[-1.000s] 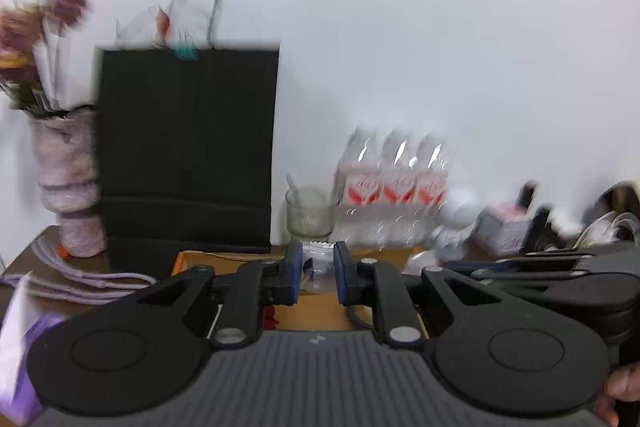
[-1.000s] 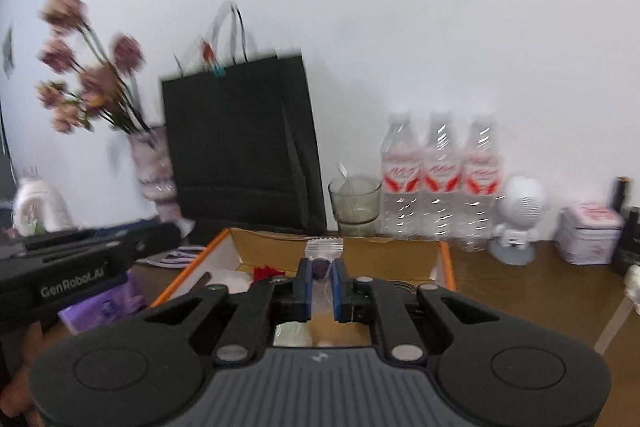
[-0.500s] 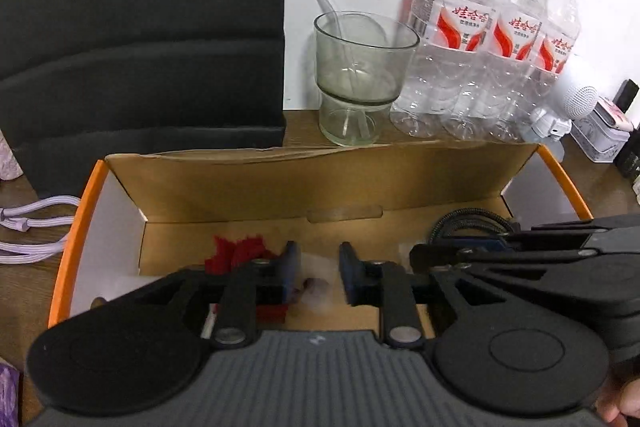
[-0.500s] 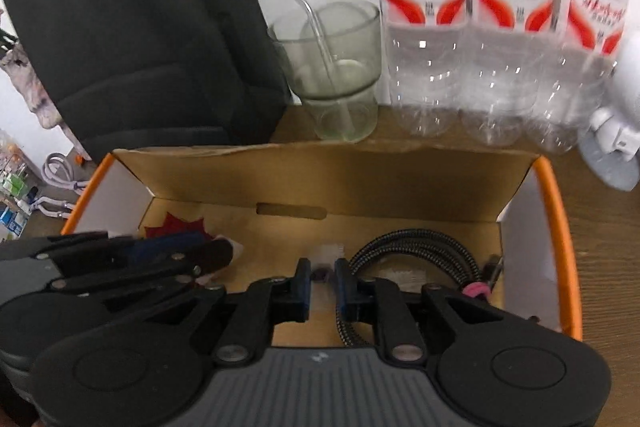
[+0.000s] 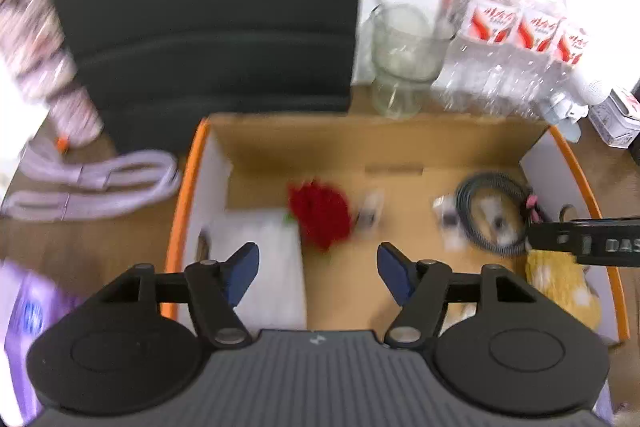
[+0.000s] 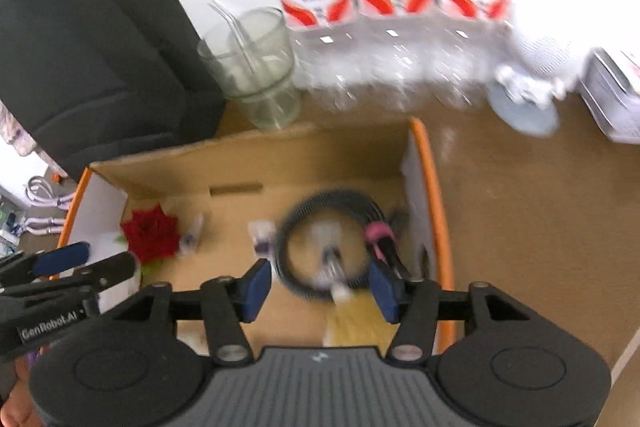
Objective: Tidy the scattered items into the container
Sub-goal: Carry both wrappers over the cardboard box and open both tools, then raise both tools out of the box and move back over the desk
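Cardboard box (image 5: 192, 183) with orange rim sits on the wooden table directly below both grippers, open top up.

Nearest: left gripper (image 5: 318, 273) hangs over the box's left half, jaws just opened wide, nothing between them. Right gripper (image 6: 320, 287) hangs over the right half, jaws also just opened, nothing clamped.

Below, on the box floor: white folded item (image 5: 260, 267) at left, red flower (image 5: 320, 215) beside it, two small clear packets (image 5: 370, 207) (image 5: 448, 217) lying loose mid-floor, one under each gripper. Frames are blurred, so whether they have settled cannot be told. Coiled black cable (image 6: 332, 243) at right, yellow item (image 5: 560, 287) in the near right corner.

Left of the box: lilac cord (image 5: 92, 183) on the table, purple pack (image 5: 28, 319) at the near edge. Both are judged still to be tidied.

Behind: black paper bag (image 5: 200, 7), glass cup (image 6: 256, 75) with a straw, three water bottles (image 6: 392, 11).

Risks:
- Grippers are near each other over the box; both lifting out together could knock fingers.
- Reaching for the cord could snag the box wall and drag it.
- A wide swing toward the back could tip the glass or the bottles.
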`<state>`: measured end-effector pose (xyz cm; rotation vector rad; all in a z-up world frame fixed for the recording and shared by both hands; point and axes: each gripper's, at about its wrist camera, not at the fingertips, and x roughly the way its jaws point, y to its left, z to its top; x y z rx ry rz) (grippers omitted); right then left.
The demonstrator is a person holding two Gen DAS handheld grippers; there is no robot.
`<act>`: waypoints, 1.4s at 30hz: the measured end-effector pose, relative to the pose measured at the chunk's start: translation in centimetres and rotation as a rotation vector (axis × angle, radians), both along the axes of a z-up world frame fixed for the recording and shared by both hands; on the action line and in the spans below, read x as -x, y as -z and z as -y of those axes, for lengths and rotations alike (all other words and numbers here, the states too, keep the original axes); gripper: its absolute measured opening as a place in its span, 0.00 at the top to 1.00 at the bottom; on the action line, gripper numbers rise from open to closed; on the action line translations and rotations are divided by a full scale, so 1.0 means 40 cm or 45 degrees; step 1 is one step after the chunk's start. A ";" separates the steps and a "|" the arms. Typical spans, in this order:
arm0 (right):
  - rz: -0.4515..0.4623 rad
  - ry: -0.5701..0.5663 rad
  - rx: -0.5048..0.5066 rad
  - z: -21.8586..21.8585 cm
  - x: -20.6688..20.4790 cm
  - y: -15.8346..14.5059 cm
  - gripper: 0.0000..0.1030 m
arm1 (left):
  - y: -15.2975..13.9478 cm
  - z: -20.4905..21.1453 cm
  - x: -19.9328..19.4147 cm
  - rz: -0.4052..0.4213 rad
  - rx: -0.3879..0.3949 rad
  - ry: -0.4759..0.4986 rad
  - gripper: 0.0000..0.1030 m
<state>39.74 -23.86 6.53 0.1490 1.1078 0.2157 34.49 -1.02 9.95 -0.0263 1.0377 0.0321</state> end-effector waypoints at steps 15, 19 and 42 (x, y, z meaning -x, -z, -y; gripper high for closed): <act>0.651 -0.066 0.253 -0.108 0.464 -0.112 0.00 | -0.128 -0.010 0.412 0.624 -0.175 -0.021 0.00; 0.813 -0.058 0.210 -0.109 0.587 -0.107 0.00 | -0.118 -0.011 0.553 0.811 -0.174 -0.015 0.00; 1.018 -0.125 0.073 -0.064 1.275 0.063 0.00 | 0.096 -0.015 1.166 0.855 -0.134 -0.017 0.00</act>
